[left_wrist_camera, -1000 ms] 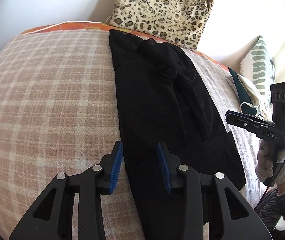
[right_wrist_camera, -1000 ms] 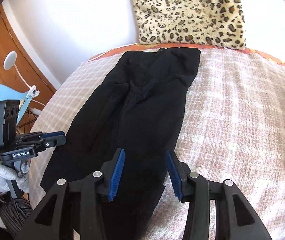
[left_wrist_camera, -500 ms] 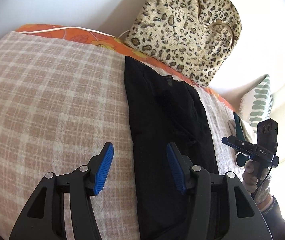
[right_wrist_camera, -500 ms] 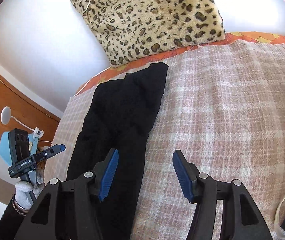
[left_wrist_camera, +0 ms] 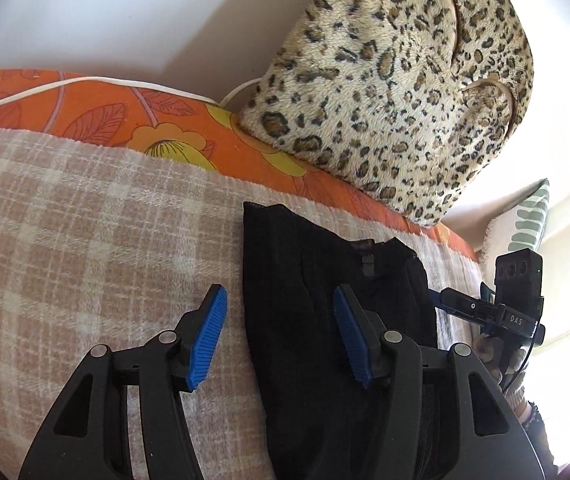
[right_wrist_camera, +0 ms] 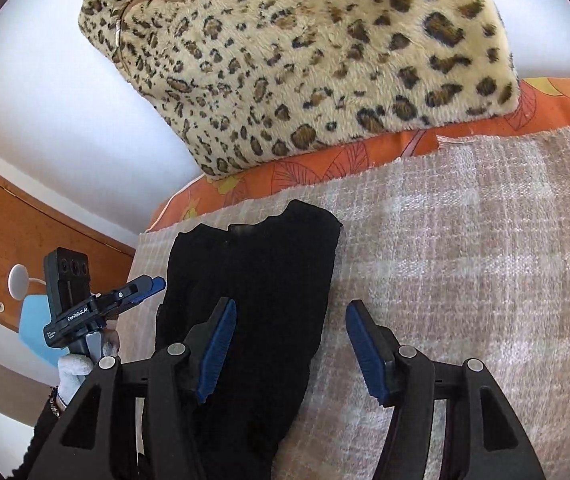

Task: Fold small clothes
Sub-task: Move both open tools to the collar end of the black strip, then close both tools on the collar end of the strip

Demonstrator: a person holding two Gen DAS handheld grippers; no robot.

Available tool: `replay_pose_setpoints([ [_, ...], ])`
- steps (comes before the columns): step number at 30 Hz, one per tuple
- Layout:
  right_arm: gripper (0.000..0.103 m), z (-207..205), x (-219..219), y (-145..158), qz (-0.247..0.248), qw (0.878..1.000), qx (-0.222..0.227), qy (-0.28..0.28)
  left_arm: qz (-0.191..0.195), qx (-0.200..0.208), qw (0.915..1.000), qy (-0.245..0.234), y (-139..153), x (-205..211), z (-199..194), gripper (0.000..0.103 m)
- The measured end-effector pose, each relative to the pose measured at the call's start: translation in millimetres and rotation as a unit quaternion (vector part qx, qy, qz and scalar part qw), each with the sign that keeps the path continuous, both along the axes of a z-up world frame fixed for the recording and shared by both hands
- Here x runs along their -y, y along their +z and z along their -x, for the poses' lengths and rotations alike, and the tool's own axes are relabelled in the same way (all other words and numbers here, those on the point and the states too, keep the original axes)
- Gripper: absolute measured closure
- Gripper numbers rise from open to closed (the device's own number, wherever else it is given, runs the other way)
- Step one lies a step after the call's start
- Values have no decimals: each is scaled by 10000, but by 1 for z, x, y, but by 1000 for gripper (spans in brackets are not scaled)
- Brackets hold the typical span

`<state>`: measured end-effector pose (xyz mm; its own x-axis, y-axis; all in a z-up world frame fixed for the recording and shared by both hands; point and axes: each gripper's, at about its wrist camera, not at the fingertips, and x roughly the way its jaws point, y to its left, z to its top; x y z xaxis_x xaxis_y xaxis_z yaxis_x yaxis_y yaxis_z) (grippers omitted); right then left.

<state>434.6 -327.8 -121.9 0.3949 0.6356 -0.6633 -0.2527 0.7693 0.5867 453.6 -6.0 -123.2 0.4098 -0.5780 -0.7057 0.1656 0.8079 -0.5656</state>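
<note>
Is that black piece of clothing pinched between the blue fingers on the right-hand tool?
No, the right gripper is open, above the black garment's edge.

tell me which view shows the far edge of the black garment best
The right wrist view: the black garment shows its whole far edge, uneven, against the blanket. The left wrist view shows the garment too, but the right gripper crosses its far right corner.

two low views, shared black garment [left_wrist_camera: 317, 320]

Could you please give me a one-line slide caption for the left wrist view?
Open left gripper straddling the left edge of a black garment on a plaid blanket.
</note>
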Motion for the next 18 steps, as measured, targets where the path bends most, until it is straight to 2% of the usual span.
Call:
replay_pose_setpoints([
  [4, 46, -21, 1, -4, -226, 9997, -22, 22, 111, 31, 9999, 37, -7, 0, -16, 48],
  [10, 58, -36, -3, -8, -376, 9991, -111, 146, 269, 224, 9994, 57, -9, 2, -25, 49],
  [12, 73, -39, -4, -9, -291, 9994, -106, 155, 220, 333, 9992, 42, -8, 5, -25, 51],
  [13, 76, -40, -4, -10, -256, 9995, -113, 152, 161, 392, 9991, 31, -7, 7, -25, 52],
  [14, 86, -41, -4, -11, -208, 9996, -109, 125, 84, 448, 9990, 32, -7, 8, -24, 58],
  [15, 96, -43, -4, -12, -160, 9998, -105, 107, 4, 472, 9989, 10, -7, 11, -25, 70],
  [17, 102, -48, -5, -11, 76, 9999, -31, 140, -124, 522, 9986, 14, -8, 14, -26, 80],
  [18, 102, -50, -4, -8, 256, 9995, 94, 133, -120, 535, 9985, 6, -9, 14, -26, 82],
])
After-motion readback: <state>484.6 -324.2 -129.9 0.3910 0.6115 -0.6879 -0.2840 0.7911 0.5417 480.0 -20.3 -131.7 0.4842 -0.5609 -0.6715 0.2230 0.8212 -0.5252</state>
